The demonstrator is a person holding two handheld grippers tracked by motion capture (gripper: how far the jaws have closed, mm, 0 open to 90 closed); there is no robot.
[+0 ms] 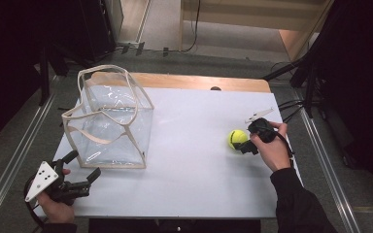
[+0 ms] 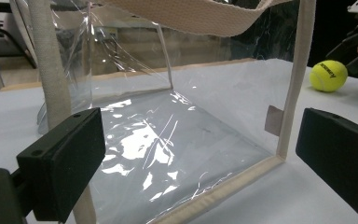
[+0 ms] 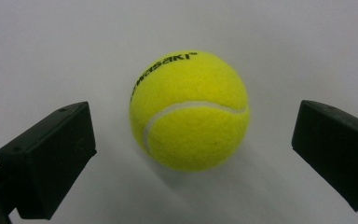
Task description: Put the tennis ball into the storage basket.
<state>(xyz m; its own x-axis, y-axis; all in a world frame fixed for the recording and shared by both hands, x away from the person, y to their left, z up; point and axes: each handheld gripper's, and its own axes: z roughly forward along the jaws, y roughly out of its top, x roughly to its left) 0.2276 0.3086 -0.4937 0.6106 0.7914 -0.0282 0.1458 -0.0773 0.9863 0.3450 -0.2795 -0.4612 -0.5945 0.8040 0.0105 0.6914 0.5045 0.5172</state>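
Observation:
A yellow tennis ball (image 1: 237, 139) lies on the white table (image 1: 194, 174) at the right. My right gripper (image 1: 244, 145) is right beside it, open; in the right gripper view the ball (image 3: 189, 111) sits between and just beyond the two spread jaws, untouched. A clear plastic bag (image 1: 109, 119) with beige trim and handles stands upright and open at the left. My left gripper (image 1: 84, 166) is open at the bag's near corner, holding nothing. The left gripper view looks through the bag wall (image 2: 168, 140), with the ball (image 2: 328, 75) far off to the right.
A wooden strip (image 1: 199, 81) runs along the table's far edge, with a small dark spot (image 1: 215, 88) on it. Floor rails (image 1: 14, 160) flank the table, and cables (image 1: 291, 107) lie off the right side. Bare tabletop lies between bag and ball.

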